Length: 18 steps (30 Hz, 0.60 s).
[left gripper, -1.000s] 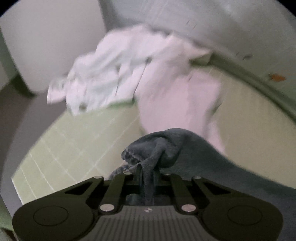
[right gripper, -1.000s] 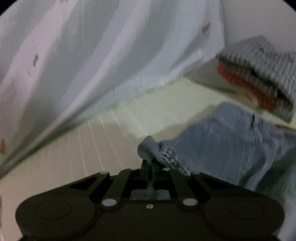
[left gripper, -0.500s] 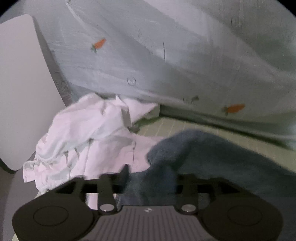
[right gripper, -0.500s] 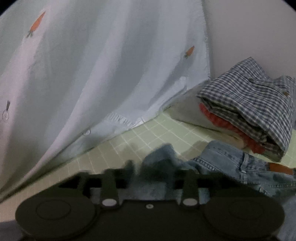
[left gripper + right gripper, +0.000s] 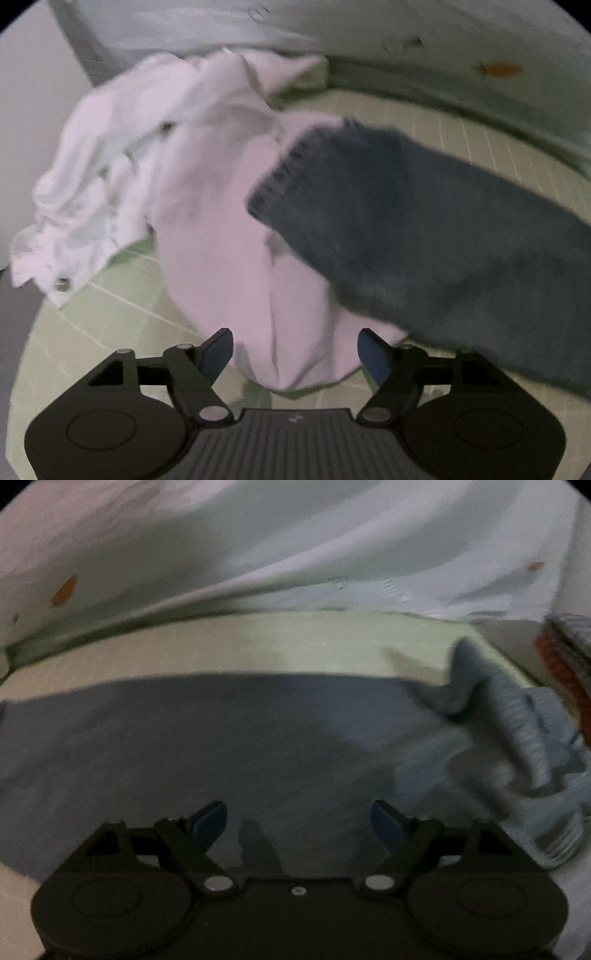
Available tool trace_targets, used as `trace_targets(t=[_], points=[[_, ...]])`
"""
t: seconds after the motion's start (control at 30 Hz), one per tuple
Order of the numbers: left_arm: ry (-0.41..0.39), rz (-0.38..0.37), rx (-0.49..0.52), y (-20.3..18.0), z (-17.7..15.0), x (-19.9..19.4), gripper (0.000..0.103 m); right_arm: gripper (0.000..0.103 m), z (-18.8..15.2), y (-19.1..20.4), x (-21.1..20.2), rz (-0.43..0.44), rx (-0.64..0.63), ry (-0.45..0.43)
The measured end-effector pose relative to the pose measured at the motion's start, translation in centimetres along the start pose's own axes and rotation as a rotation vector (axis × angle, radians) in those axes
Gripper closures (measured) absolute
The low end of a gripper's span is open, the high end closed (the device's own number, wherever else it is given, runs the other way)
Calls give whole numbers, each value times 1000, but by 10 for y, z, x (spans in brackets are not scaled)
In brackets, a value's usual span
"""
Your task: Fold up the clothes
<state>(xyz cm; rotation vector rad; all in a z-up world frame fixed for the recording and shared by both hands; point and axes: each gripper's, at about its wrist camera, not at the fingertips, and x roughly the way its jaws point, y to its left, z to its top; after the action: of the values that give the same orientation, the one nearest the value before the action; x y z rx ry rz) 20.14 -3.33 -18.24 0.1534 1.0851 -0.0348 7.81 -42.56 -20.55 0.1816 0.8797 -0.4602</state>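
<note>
— Lying where, the dark jeans (image 5: pixel 424 236)?

— Stretching flat across the green gridded table (image 5: pixel 110 321), long axis running sideways; hem end overlapping the pink garment (image 5: pixel 229 229), the rest spreading just ahead of the right tool (image 5: pixel 298 821).

— Nearer which side?

— Sitting closer to the right tool; lying up and rightward of the left tool (image 5: pixel 295 350).

— Gripping anything?

— Gaping wide, both tools, clutching nothing.

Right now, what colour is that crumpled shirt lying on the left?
White, perhaps faintly pinkish. The crumpled shirt shows best in the left wrist view.
</note>
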Motion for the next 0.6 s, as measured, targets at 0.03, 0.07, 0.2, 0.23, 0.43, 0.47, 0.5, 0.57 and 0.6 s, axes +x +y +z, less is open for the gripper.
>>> trace_targets(t=[0.03, 0.07, 0.2, 0.23, 0.43, 0.47, 0.5, 0.57, 0.6], points=[[4, 4, 17, -1, -1, 7, 22, 17, 0, 8, 0, 0, -8, 4], [2, 7, 29, -2, -1, 13, 18, 17, 1, 16, 0, -3, -16, 5], [-82, -19, 25, 7, 1, 24, 0, 16, 5, 38, 1, -38, -35, 3], [-99, -39, 22, 11, 2, 27, 0, 16, 6, 43, 1, -50, -34, 4], [-211, 119, 34, 40, 22, 46, 0, 15, 11, 77, 8, -99, -76, 33], [-221, 158, 21, 49, 28, 51, 0, 16, 12, 85, 9, -103, -93, 37], [-231, 201, 5, 58, 34, 56, 0, 16, 13, 93, 11, -107, -111, 40], [-252, 276, -4, 79, 49, 69, 0, 16, 14, 108, 13, -110, -151, 44], [-255, 277, -14, 90, 56, 74, 0, 16, 15, 115, 14, -112, -170, 46]])
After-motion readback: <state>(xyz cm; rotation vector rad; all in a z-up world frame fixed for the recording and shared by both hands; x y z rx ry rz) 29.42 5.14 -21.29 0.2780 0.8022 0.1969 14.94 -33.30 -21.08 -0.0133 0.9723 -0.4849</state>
